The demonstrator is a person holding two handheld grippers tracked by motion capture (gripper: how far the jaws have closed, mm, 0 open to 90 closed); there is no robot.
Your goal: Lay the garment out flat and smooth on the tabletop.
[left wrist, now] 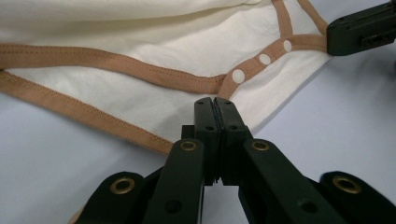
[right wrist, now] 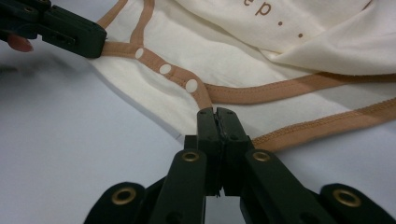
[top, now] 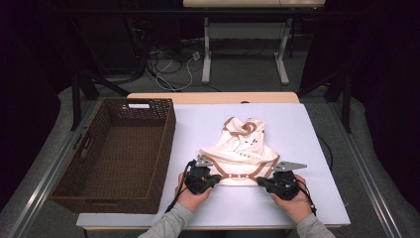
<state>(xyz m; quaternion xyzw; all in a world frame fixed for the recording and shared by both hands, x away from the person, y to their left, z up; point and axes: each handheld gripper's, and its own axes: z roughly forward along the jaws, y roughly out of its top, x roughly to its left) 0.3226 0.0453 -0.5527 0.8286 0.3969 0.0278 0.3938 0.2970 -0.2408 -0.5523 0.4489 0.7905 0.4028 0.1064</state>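
Between claws (top: pixel 216 177) (top: pixel 261 181): bodysuit (top: pixel 241 144) hem, both pinching.

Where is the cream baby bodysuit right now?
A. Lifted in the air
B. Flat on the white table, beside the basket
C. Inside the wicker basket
B: the bodysuit lies on the table, right of the wicker basket, with both grippers at its snap hem.

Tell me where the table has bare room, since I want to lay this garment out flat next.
Bare white table lies right of the cream bodysuit, up to the right edge, and also beyond its collar toward the far edge. A narrower strip runs between it and the wicker basket. The near edge is crowded: the left gripper and right gripper pinch the hem there.
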